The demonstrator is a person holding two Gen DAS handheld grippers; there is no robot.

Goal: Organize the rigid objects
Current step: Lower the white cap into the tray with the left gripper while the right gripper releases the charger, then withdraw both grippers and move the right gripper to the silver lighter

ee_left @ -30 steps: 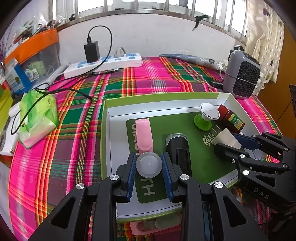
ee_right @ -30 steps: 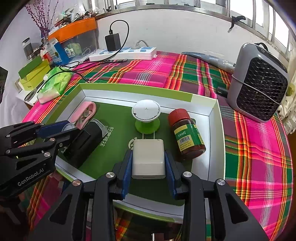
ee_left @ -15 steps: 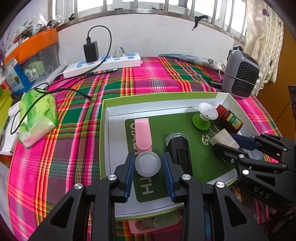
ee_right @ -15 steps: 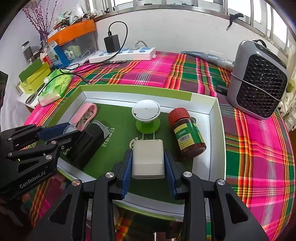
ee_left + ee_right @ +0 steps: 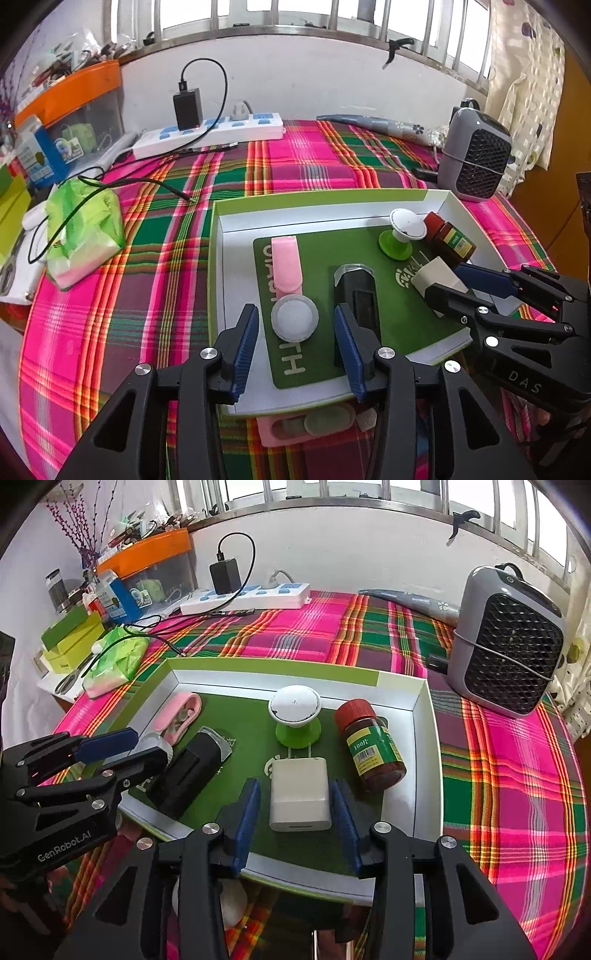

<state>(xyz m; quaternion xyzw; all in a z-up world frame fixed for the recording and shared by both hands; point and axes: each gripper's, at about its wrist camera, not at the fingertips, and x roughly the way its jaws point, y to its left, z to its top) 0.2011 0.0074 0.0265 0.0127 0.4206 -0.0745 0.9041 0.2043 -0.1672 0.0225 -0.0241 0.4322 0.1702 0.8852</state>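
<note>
A green-rimmed white tray [image 5: 218,266] with a green mat holds the objects. My left gripper [image 5: 295,328] is open, its fingers on either side of a round white cap [image 5: 294,318] lying on the mat below a pink clip [image 5: 286,267]. My right gripper [image 5: 297,814] is open around a white charger block [image 5: 300,798] resting on the mat. A black cylinder [image 5: 356,295], a green-and-white knob [image 5: 295,716] and a red-capped brown bottle [image 5: 371,751] also lie in the tray [image 5: 424,775].
A grey mini heater [image 5: 506,642] stands at the back right. A white power strip [image 5: 210,134] with a black adapter lies at the back. A green tissue pack [image 5: 83,229] sits left of the tray. A pink item [image 5: 306,424] lies under the tray's near edge.
Both grippers have opened. The left let go of the round white cap and the right let go of the white charger; both now rest on the mat.
</note>
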